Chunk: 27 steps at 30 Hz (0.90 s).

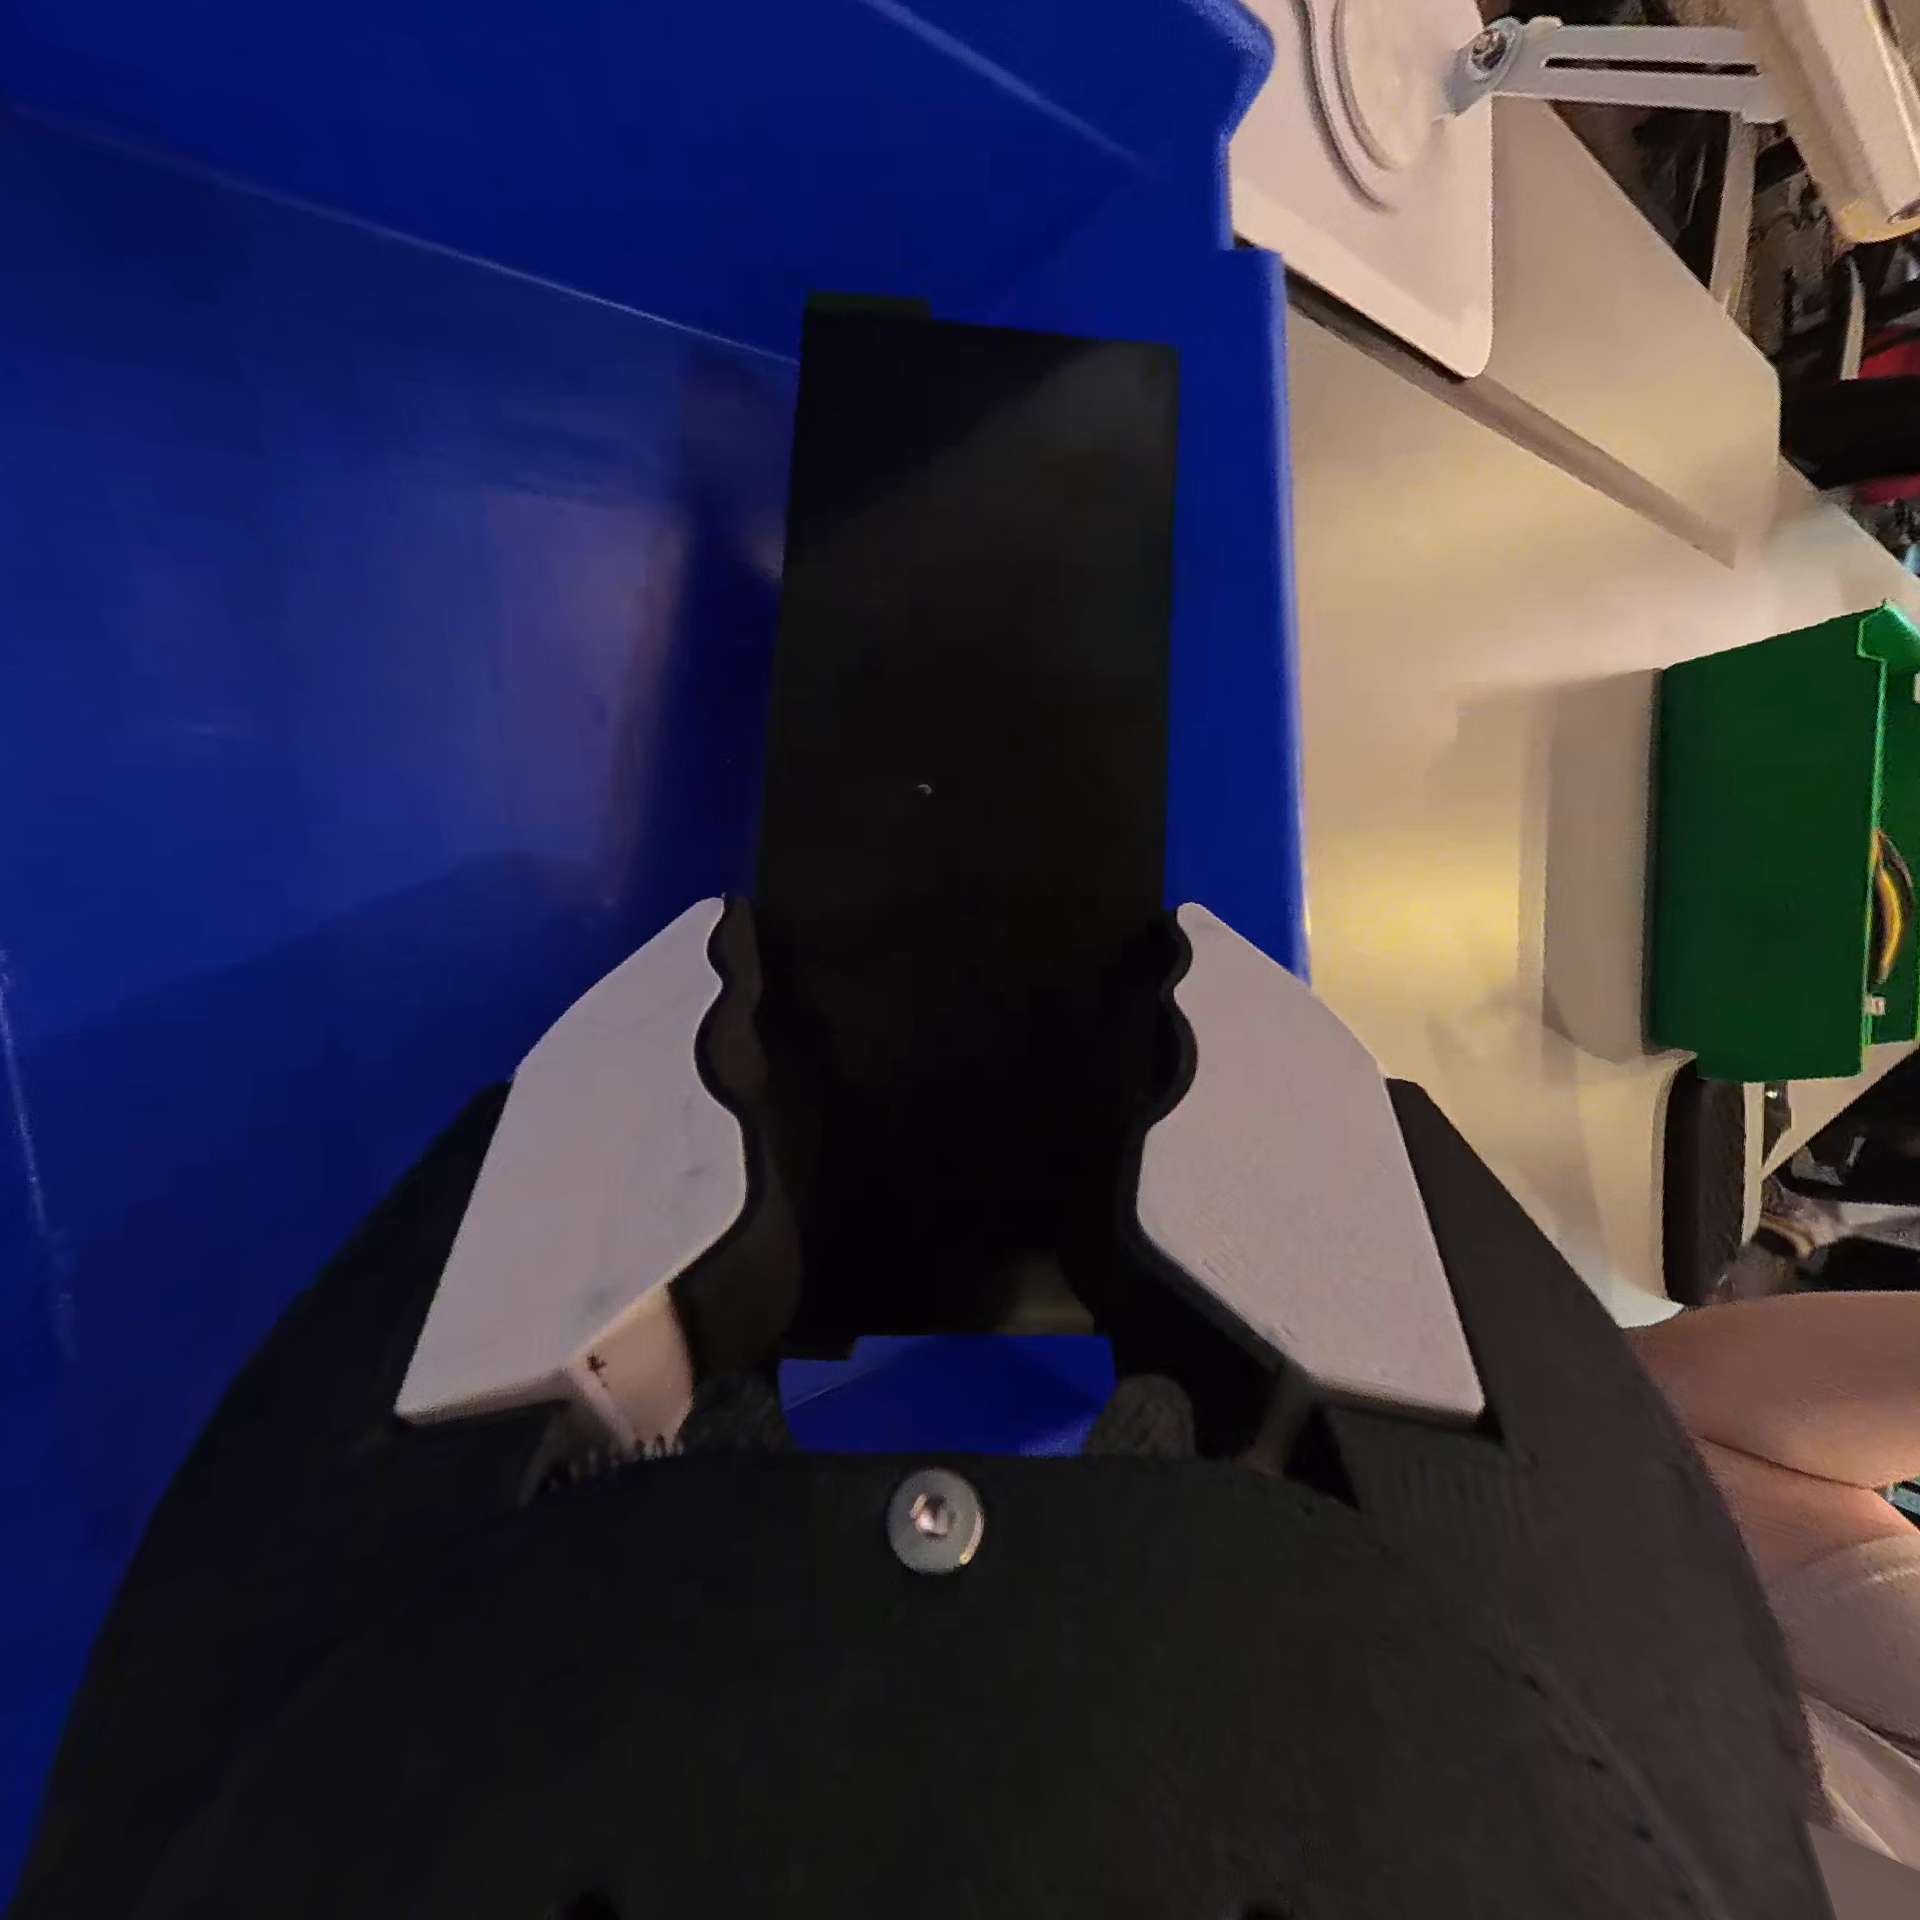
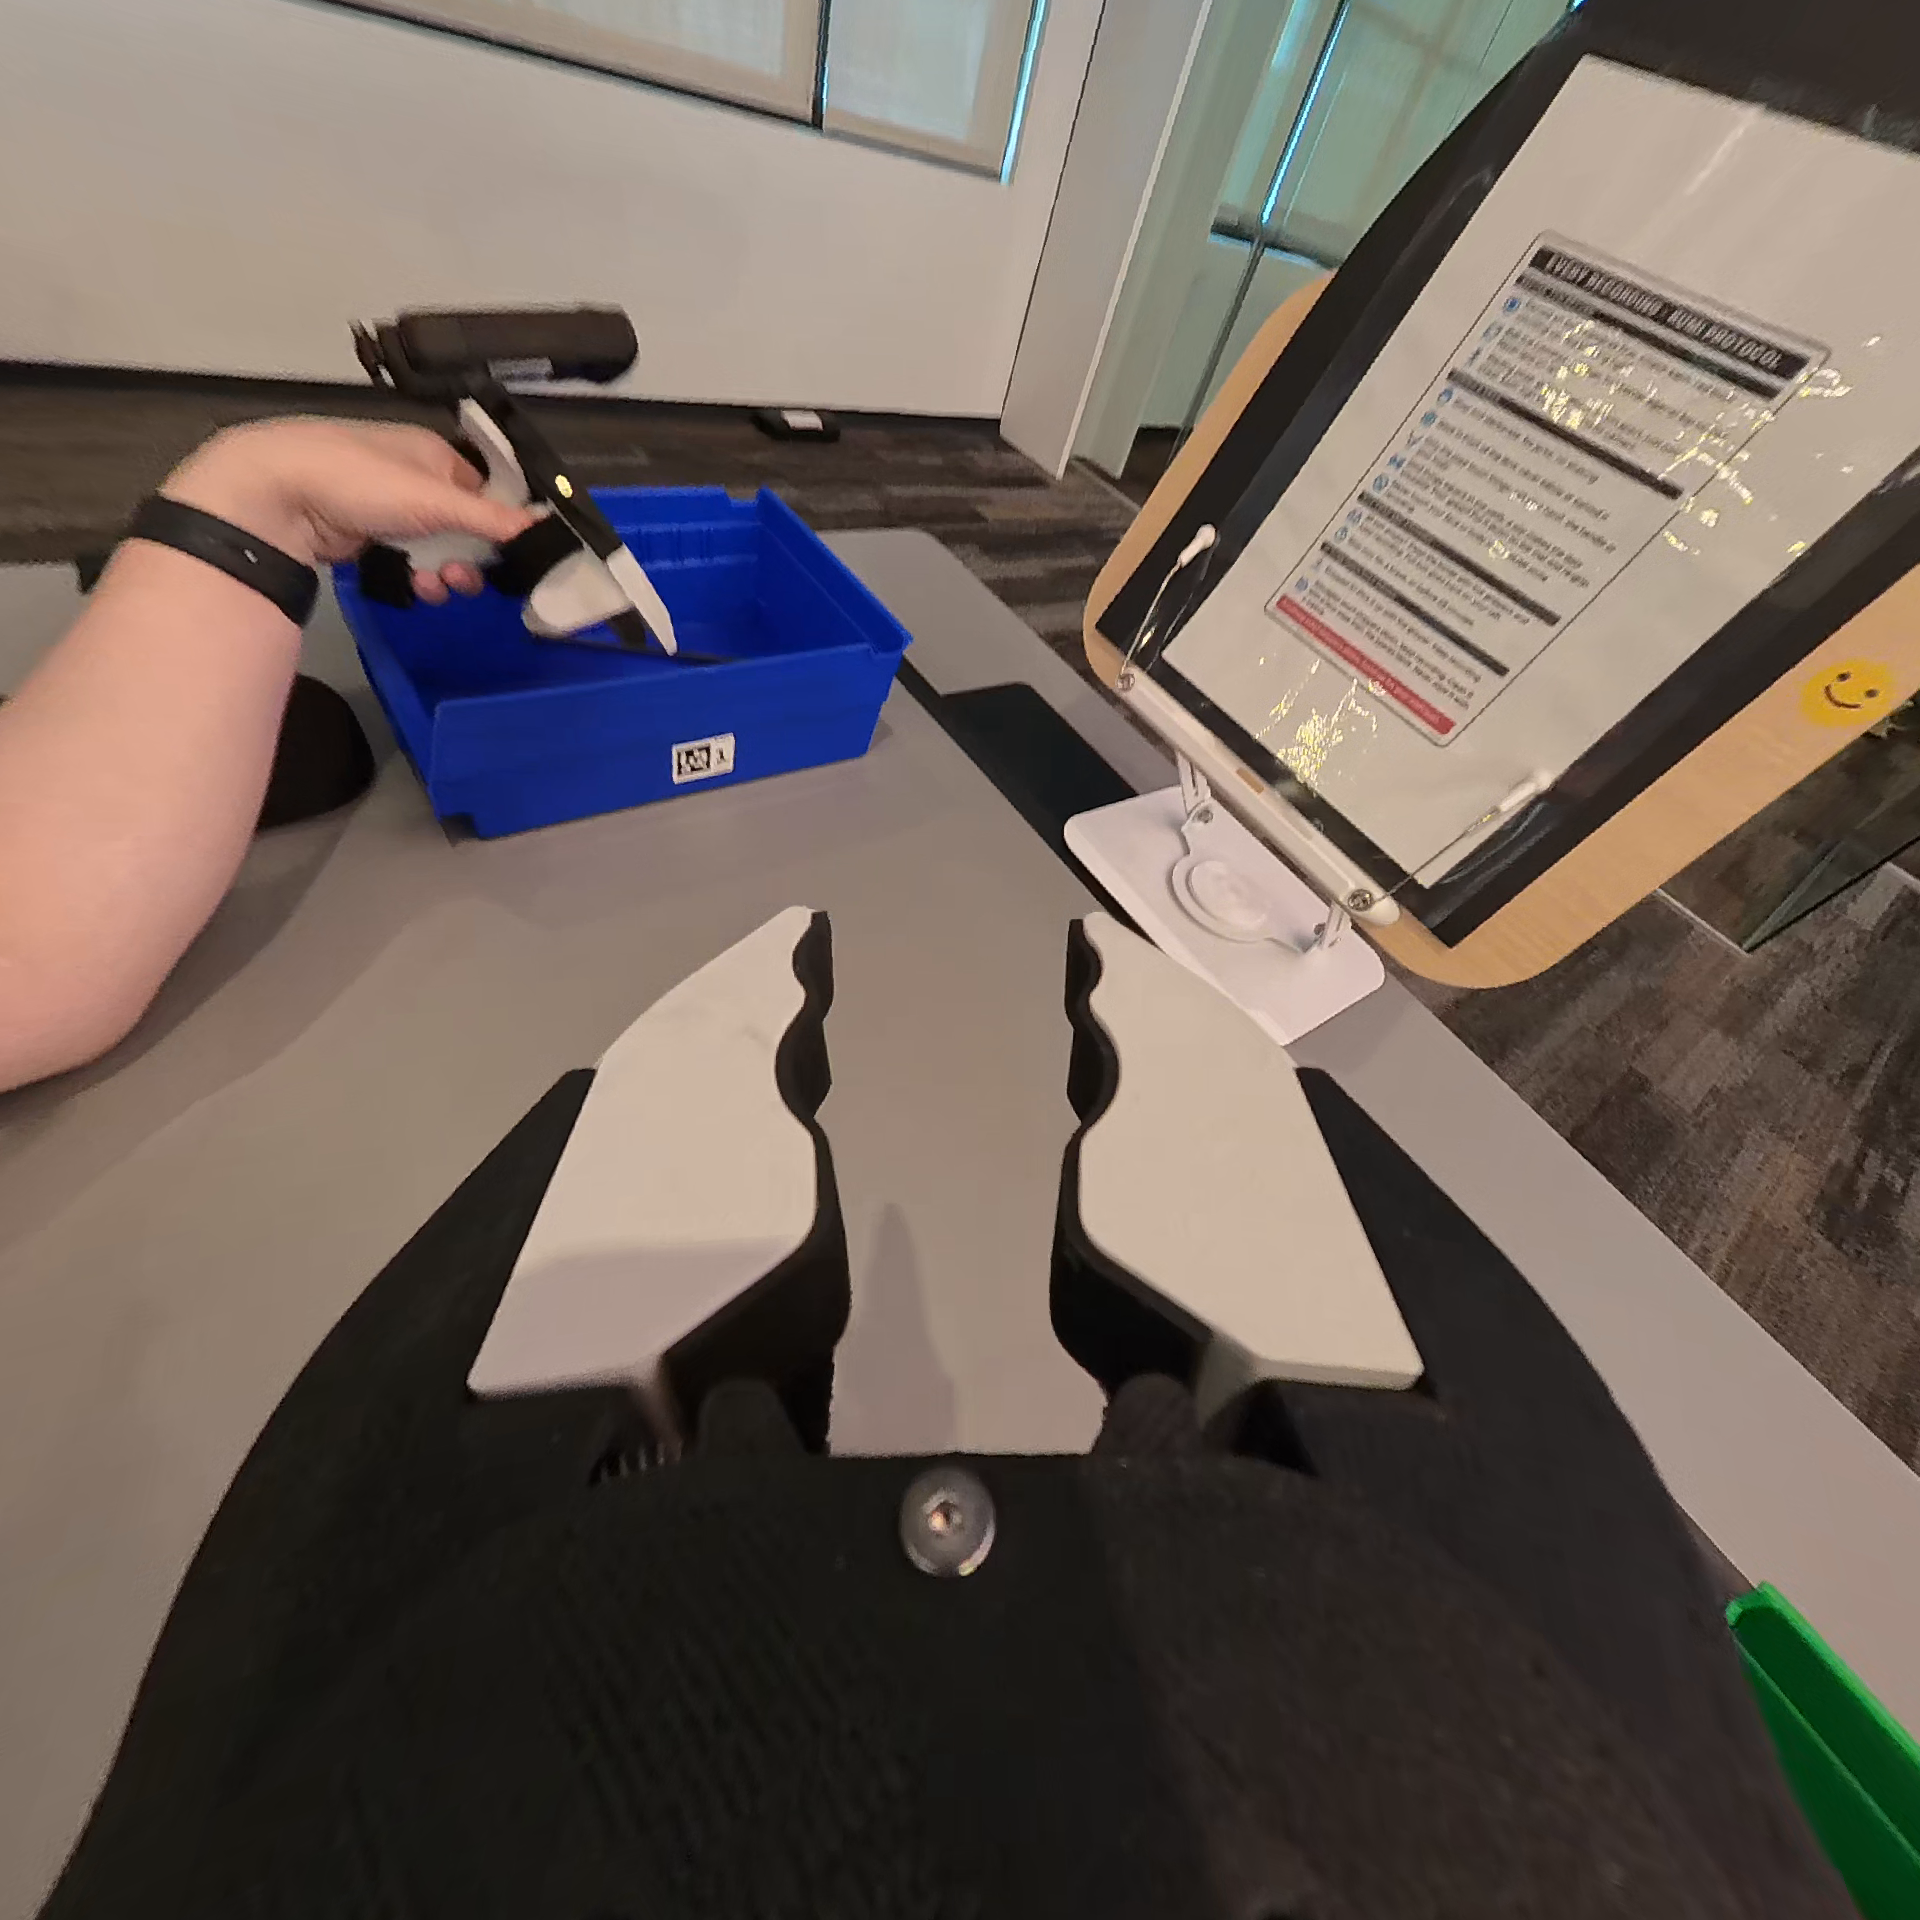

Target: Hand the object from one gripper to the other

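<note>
A framed instruction sheet [image 2: 1538, 499] on a white stand [image 2: 1226, 904] is set at the worktop's [image 2: 312, 1091] right edge; a green bin [image 2: 1839, 1756] is seen near the right corner.

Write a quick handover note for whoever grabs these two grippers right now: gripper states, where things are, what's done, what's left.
Left gripper: shut on the black flat plate, inside the blue bin.
Right gripper: open, empty, above the grey table, apart from the bin.
Done: plate grasped.
Left: lift it out, bring the grippers together, pass the plate to the right one, release the left.
</note>
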### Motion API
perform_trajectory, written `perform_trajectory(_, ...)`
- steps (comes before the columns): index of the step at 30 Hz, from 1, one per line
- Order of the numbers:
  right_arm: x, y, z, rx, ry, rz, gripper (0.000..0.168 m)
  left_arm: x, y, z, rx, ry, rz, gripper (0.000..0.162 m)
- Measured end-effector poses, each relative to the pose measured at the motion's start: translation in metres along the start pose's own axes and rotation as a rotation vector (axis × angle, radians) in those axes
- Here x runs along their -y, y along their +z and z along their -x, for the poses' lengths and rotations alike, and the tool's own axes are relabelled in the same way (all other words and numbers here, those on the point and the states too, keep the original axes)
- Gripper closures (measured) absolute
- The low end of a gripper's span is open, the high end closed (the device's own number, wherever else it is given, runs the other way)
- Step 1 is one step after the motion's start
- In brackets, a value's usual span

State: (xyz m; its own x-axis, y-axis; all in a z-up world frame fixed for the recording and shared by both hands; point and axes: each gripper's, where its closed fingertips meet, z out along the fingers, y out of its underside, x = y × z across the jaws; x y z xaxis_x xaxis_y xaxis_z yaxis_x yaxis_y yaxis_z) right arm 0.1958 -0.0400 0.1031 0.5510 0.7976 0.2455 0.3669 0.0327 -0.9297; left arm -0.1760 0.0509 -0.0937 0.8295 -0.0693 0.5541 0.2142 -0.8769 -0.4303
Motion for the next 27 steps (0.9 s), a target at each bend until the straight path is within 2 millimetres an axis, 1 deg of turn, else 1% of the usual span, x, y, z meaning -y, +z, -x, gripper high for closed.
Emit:
perform_trajectory(2,-0.003,0.004,0.002,0.002,-0.008,0.017,0.124,0.0,-0.005,-0.003,-0.008,-0.003,-0.01,0.088)
perform_trajectory(6,-0.005,0.009,0.006,0.019,-0.015,0.032,0.124,0.001,-0.023,0.0,0.014,-0.015,-0.057,0.088)
perform_trajectory(11,-0.007,0.014,0.01,0.035,-0.013,0.043,0.124,0.001,-0.041,-0.003,-0.008,-0.023,-0.115,0.089)
perform_trajectory(14,-0.008,0.016,0.012,0.043,-0.014,0.045,0.124,0.003,-0.049,-0.014,-0.034,0.002,-0.143,0.089)
perform_trajectory(17,-0.007,0.022,0.014,0.054,-0.019,0.032,0.124,0.007,-0.058,-0.042,-0.105,0.071,-0.179,0.089)
perform_trajectory(18,-0.005,0.025,0.015,0.053,-0.04,0.016,0.124,0.007,-0.06,-0.054,-0.131,0.103,-0.182,0.089)
perform_trajectory(20,0.001,0.031,0.022,0.051,-0.136,-0.027,0.123,0.005,-0.062,-0.079,-0.172,0.179,-0.171,0.088)
perform_trajectory(23,0.01,0.043,0.042,0.02,-0.37,-0.095,0.118,0.0,-0.06,-0.122,-0.26,0.301,-0.145,0.088)
perform_trajectory(25,0.01,0.054,0.058,-0.023,-0.559,-0.114,0.117,-0.007,-0.055,-0.153,-0.326,0.382,-0.111,0.088)
perform_trajectory(27,0.008,0.067,0.064,-0.13,-0.761,-0.104,0.117,-0.016,-0.046,-0.178,-0.364,0.457,-0.061,0.088)
